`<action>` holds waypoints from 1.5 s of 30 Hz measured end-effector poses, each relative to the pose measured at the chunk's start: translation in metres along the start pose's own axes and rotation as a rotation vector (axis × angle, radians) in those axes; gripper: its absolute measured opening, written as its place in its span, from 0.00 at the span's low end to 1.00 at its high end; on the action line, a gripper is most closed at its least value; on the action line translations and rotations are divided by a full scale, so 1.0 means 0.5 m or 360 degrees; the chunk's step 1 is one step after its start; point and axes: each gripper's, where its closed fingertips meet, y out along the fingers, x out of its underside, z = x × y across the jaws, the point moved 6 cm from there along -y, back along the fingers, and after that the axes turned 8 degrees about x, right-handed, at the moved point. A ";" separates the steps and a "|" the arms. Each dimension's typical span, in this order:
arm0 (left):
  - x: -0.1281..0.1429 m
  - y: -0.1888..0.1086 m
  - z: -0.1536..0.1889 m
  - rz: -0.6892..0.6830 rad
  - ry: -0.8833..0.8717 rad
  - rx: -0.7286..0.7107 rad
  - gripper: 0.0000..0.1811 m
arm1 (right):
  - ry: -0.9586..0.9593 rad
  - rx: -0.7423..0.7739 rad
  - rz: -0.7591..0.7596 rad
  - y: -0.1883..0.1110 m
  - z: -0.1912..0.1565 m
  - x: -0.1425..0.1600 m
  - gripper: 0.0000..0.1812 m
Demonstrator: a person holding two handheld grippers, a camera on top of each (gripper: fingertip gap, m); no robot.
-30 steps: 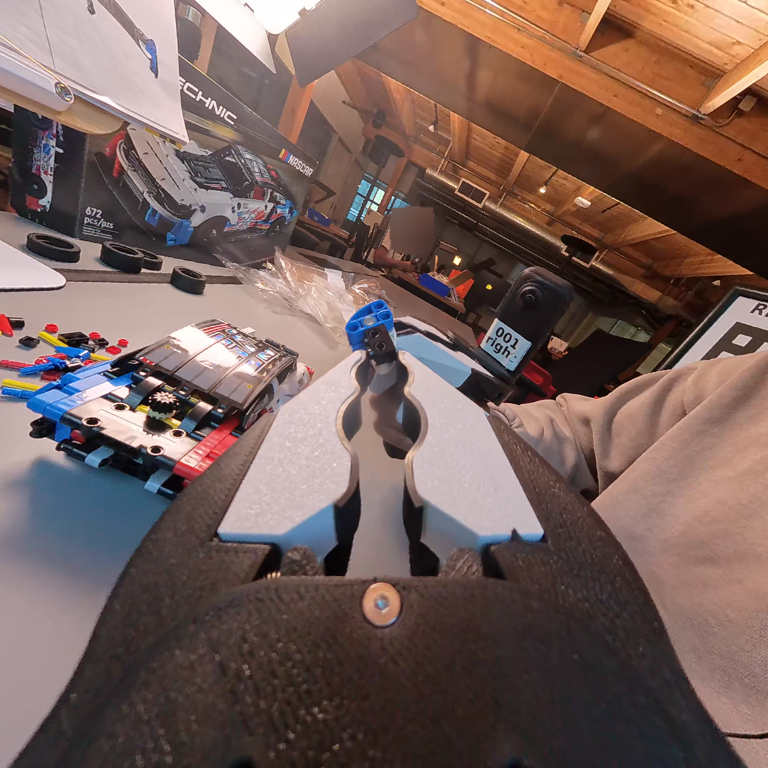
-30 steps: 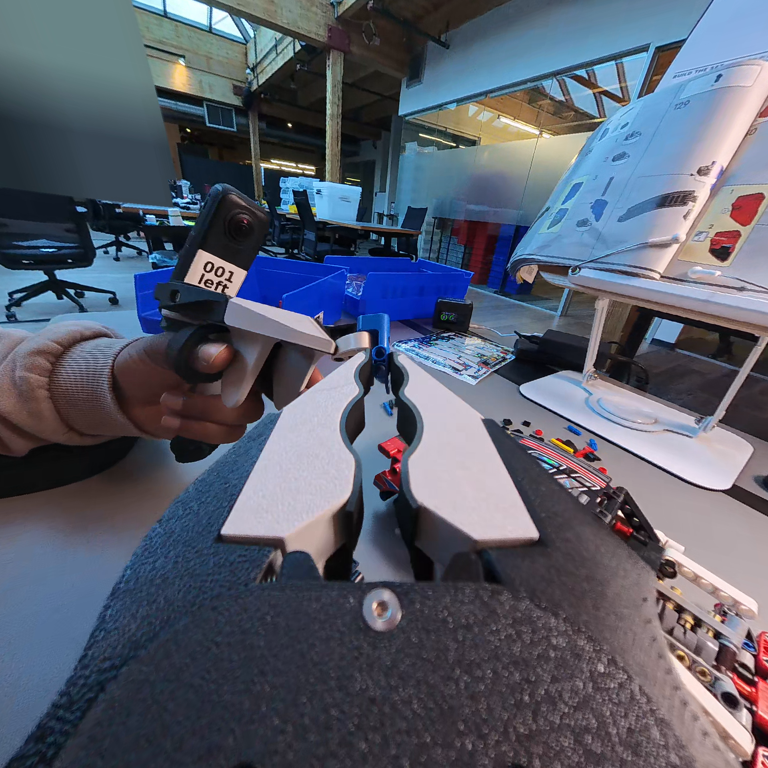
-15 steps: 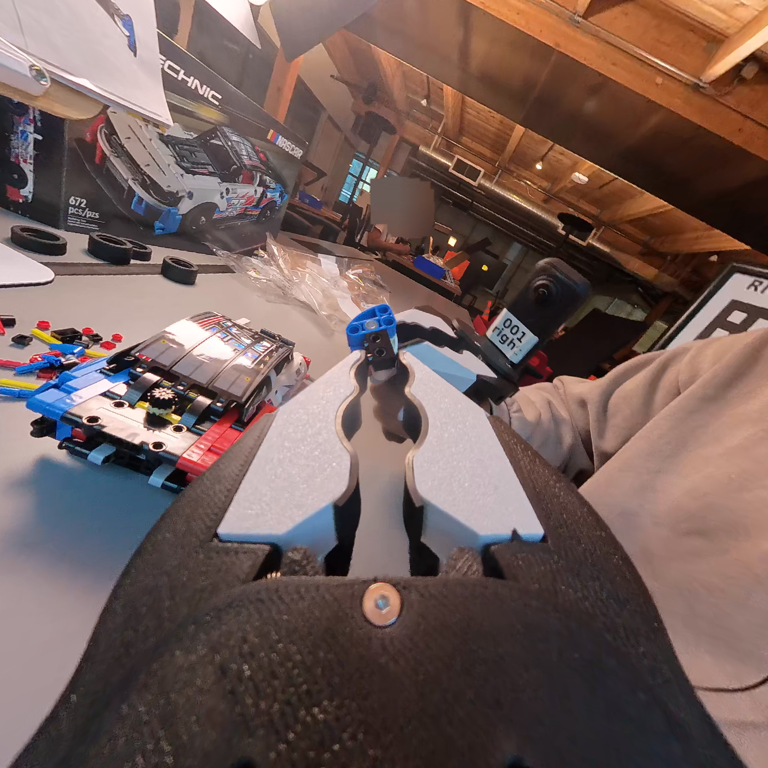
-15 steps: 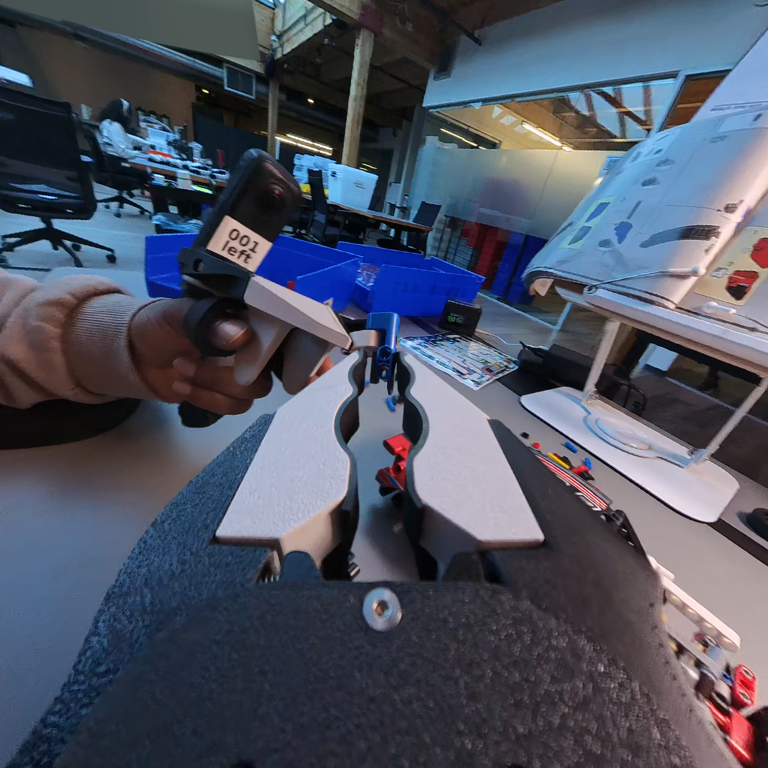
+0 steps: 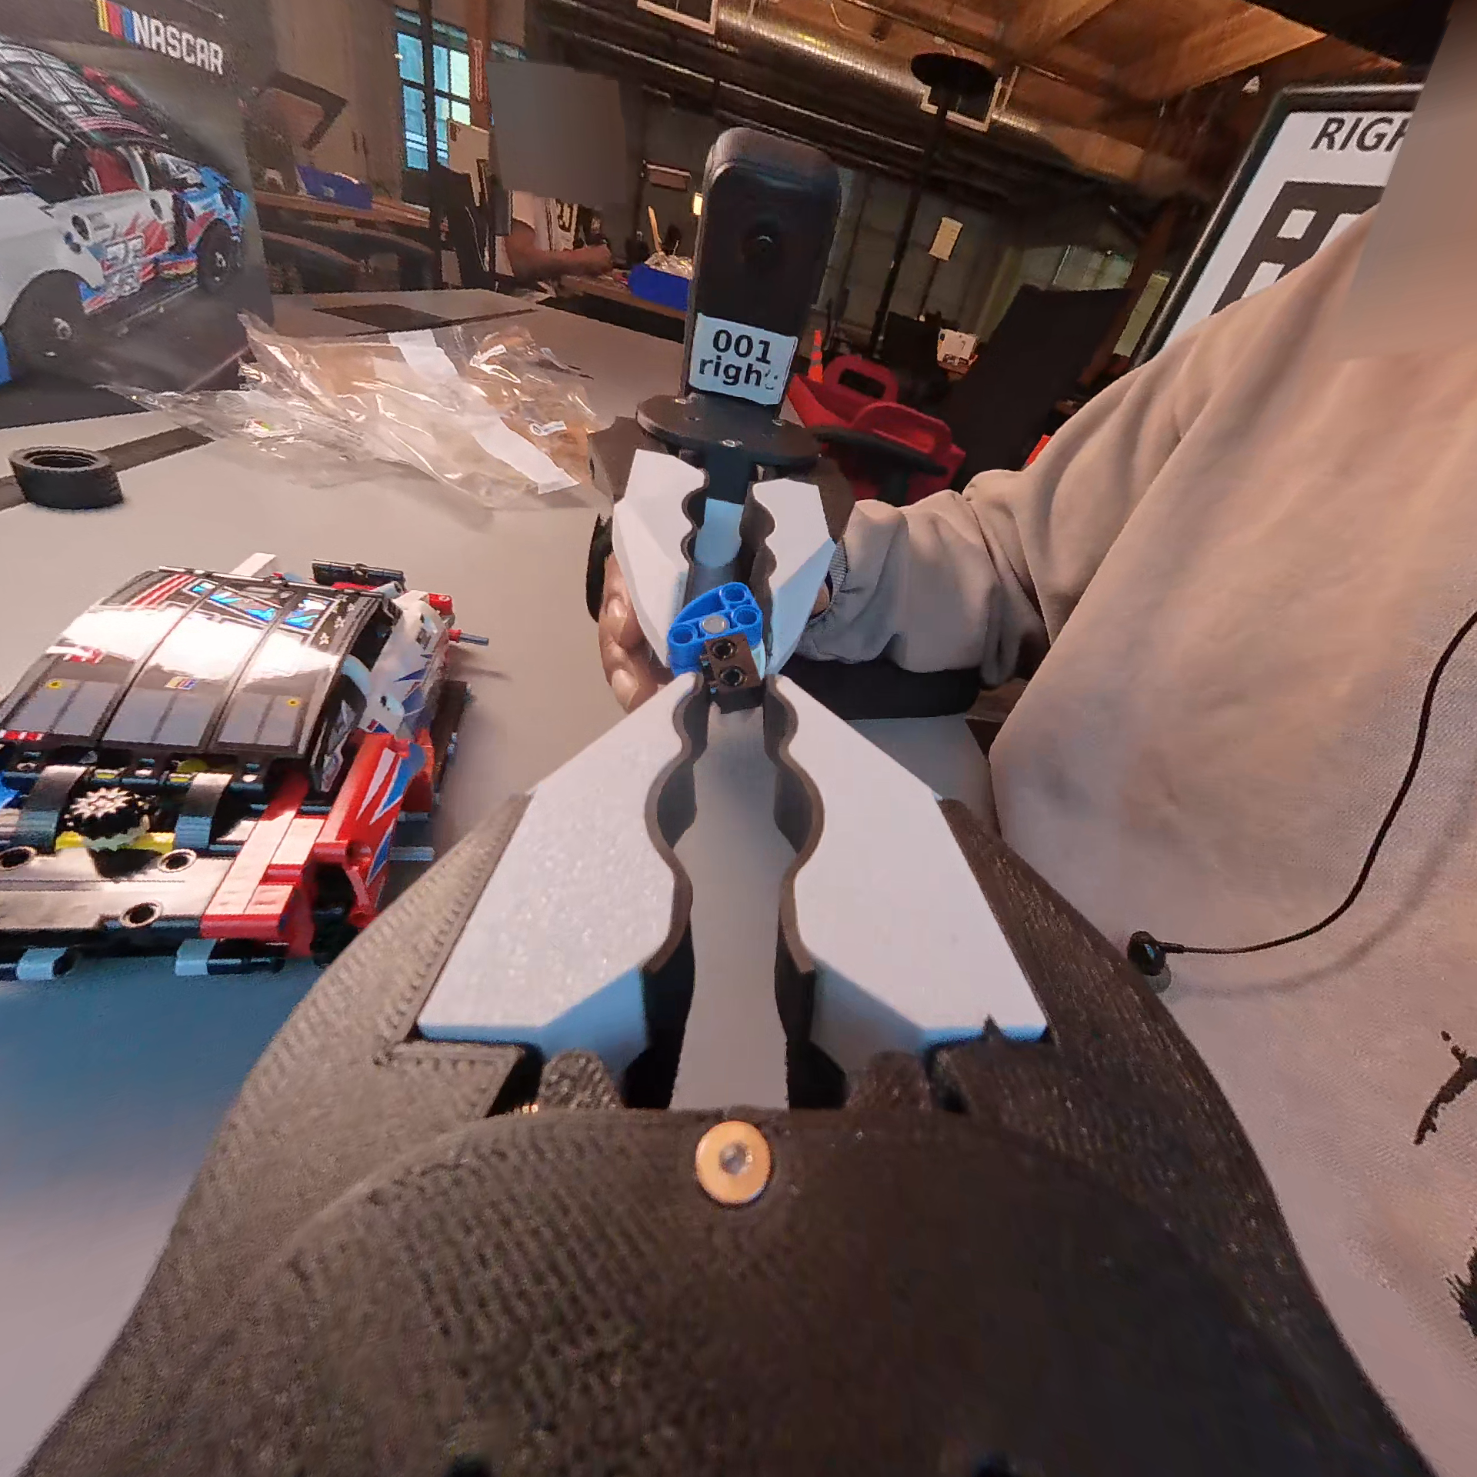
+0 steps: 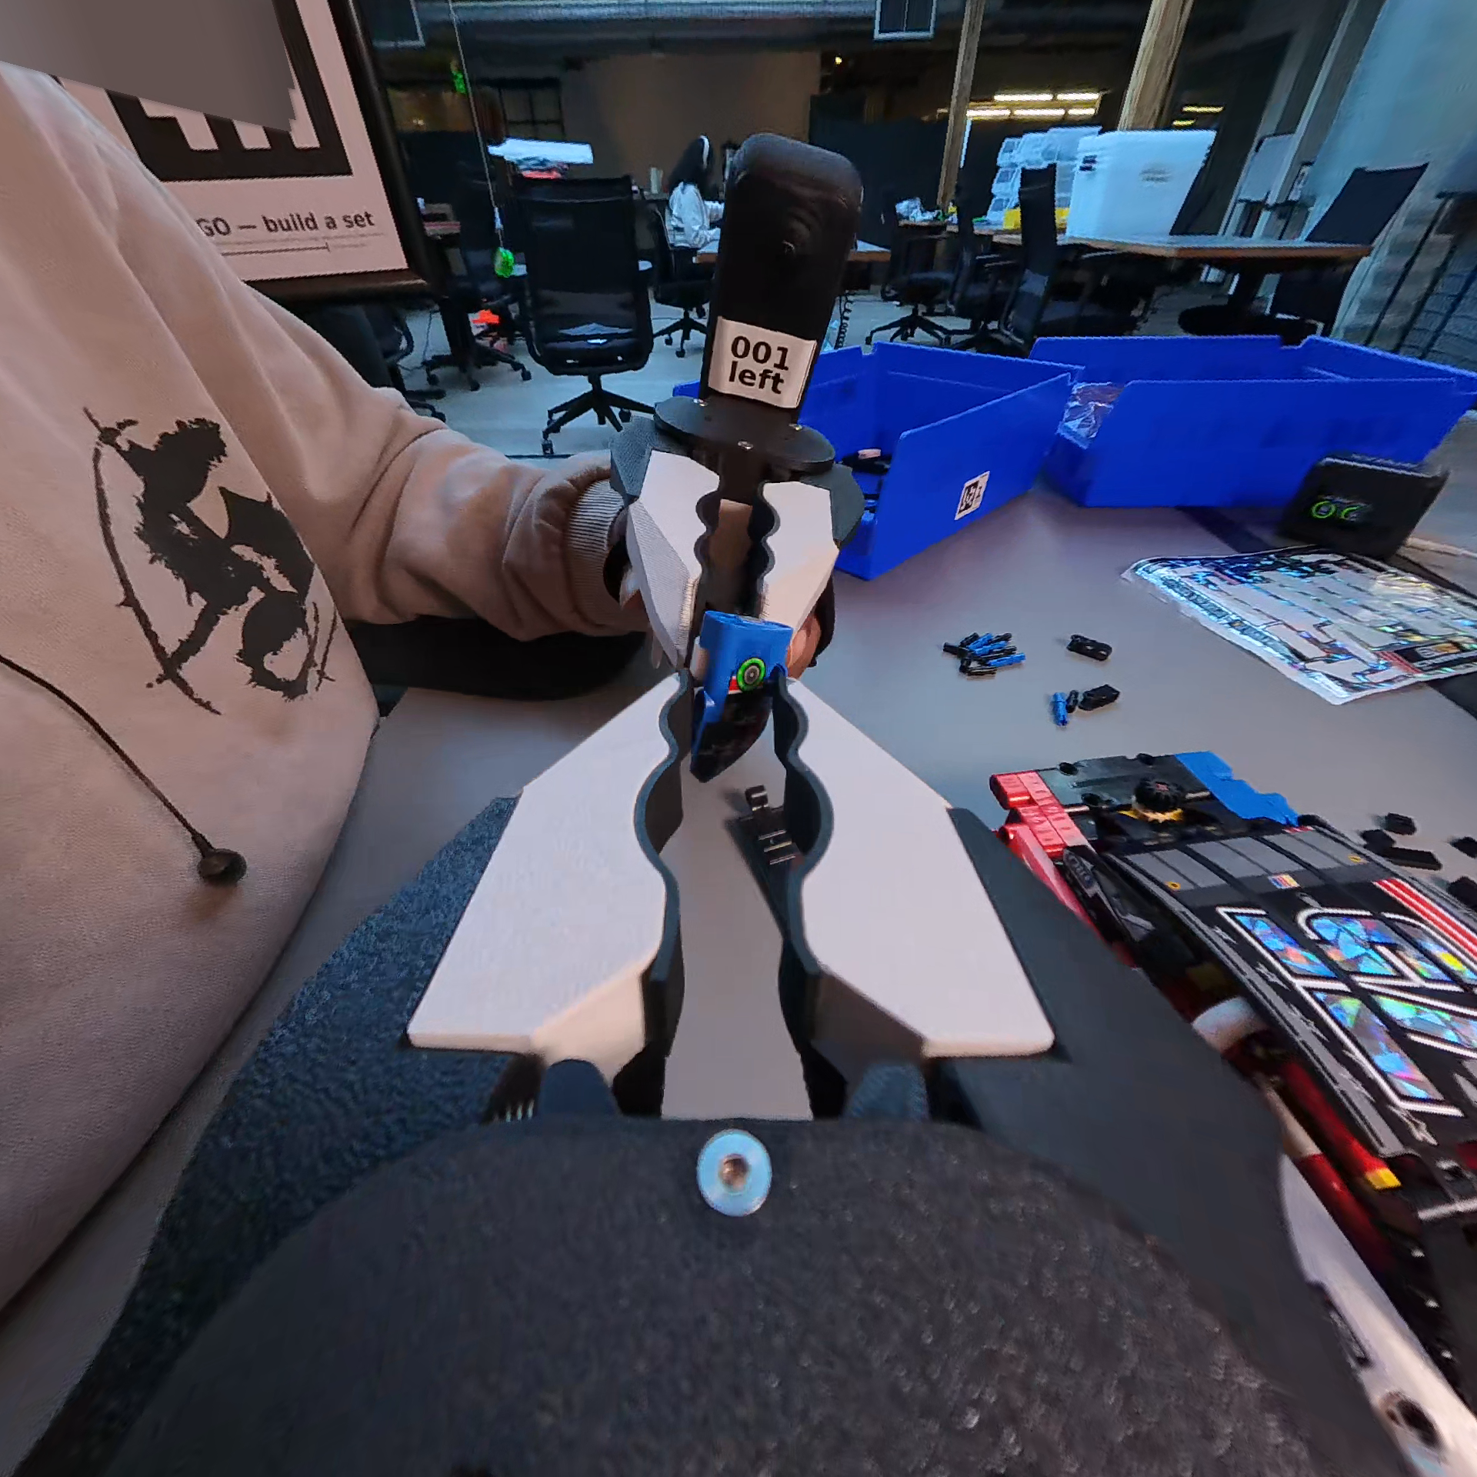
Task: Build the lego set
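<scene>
My left gripper (image 5: 727,679) and my right gripper (image 6: 731,679) point tip to tip above the grey table (image 5: 519,575). Both are shut on one small blue and black Lego piece (image 5: 714,627) held between them. In the right wrist view the piece (image 6: 739,651) is blue with a round green sticker and a dark part hanging below. The right gripper (image 5: 719,615) faces me in the left wrist view, and the left gripper (image 6: 715,631) faces me in the right wrist view. The partly built black, red and blue car (image 5: 216,719) lies on the table beside them (image 6: 1239,895).
Crumpled plastic bags (image 5: 400,400), a loose tyre (image 5: 64,477) and the set's box (image 5: 120,200) lie beyond the car. Blue bins (image 6: 959,439), a sticker sheet (image 6: 1319,615), loose pins (image 6: 983,643) and a small black device (image 6: 1359,503) are on the table. The person's torso is close by. Less than 4 cm separates the two grippers' tips.
Both grippers have swung round to face each other head on, nearer the person's body. The blue piece stays gripped between them. The car has not moved.
</scene>
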 end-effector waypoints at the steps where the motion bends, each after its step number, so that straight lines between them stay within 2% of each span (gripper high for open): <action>1: 0.000 0.000 -0.002 0.0006 -0.0007 -0.0006 0.06 | -0.0006 0.0012 0.0000 0.000 0.001 0.000 0.09; 7: -0.004 -0.008 -0.022 0.0061 -0.0013 -0.0153 0.06 | -0.0095 0.0235 0.0007 0.008 0.018 -0.001 0.09; 9: -0.005 -0.008 -0.020 0.0055 -0.0013 -0.0138 0.06 | -0.0101 0.0226 0.0006 0.008 0.015 -0.001 0.09; 15: -0.002 -0.003 0.014 -0.0002 0.0026 0.0105 0.06 | 0.0112 -0.0192 -0.0011 -0.007 -0.015 -0.001 0.14; 17: 0.001 0.001 0.025 -0.0023 0.0035 0.0181 0.06 | 0.0137 -0.0273 0.0006 -0.010 -0.024 0.000 0.11; 21: 0.007 0.009 0.041 -0.0050 0.0042 0.0281 0.06 | 0.0260 -0.0464 -0.0015 -0.020 -0.036 0.003 0.11; 24: 0.008 0.010 0.048 -0.0051 0.0039 0.0335 0.06 | 0.0292 -0.0491 -0.0003 -0.021 -0.036 0.003 0.11; 30: 0.009 0.011 0.052 -0.0048 0.0040 0.0366 0.06 | 0.0244 -0.0510 -0.0032 -0.017 -0.048 0.006 0.07; 35: 0.001 0.000 0.026 0.0027 0.0023 0.0214 0.06 | 0.0213 -0.0326 0.0023 -0.018 -0.023 -0.001 0.00; 39: 0.002 -0.002 0.015 0.0049 0.0008 0.0164 0.06 | 0.0207 -0.0263 0.0022 -0.018 -0.014 0.001 0.00; 43: 0.002 -0.002 0.015 0.0074 -0.0003 0.0188 0.06 | 0.0267 -0.0293 0.0025 -0.018 -0.012 0.000 0.11; 45: 0.005 0.002 0.019 0.0065 -0.0002 0.0217 0.06 | 0.0274 -0.0288 0.0005 -0.013 -0.012 0.006 0.12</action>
